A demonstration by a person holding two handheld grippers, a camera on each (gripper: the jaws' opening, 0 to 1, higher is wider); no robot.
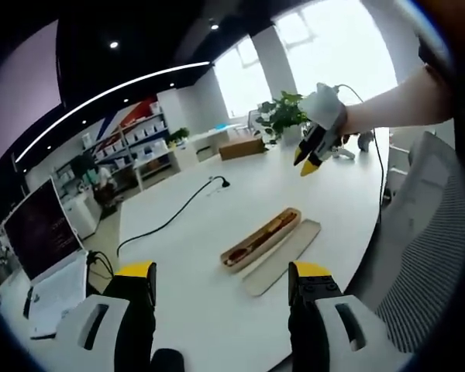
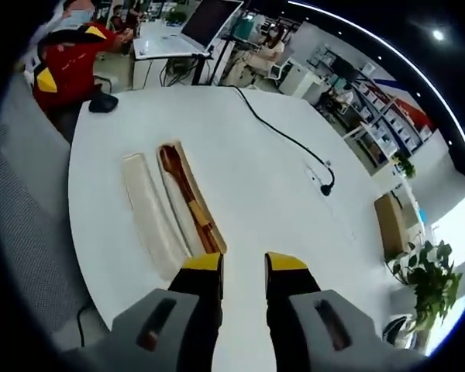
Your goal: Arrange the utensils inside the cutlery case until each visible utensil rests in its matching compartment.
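Office, probably: monitor (image 1: 43,229), shelving (image 1: 136,139) (plants (image 1: 283,115) too).

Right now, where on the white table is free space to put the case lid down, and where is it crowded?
The widest bare patch of the white table lies between the open cutlery case and the black cable. A second one runs from the case toward the cardboard box. It is crowded where the lid lies against the case, close to the table edge.
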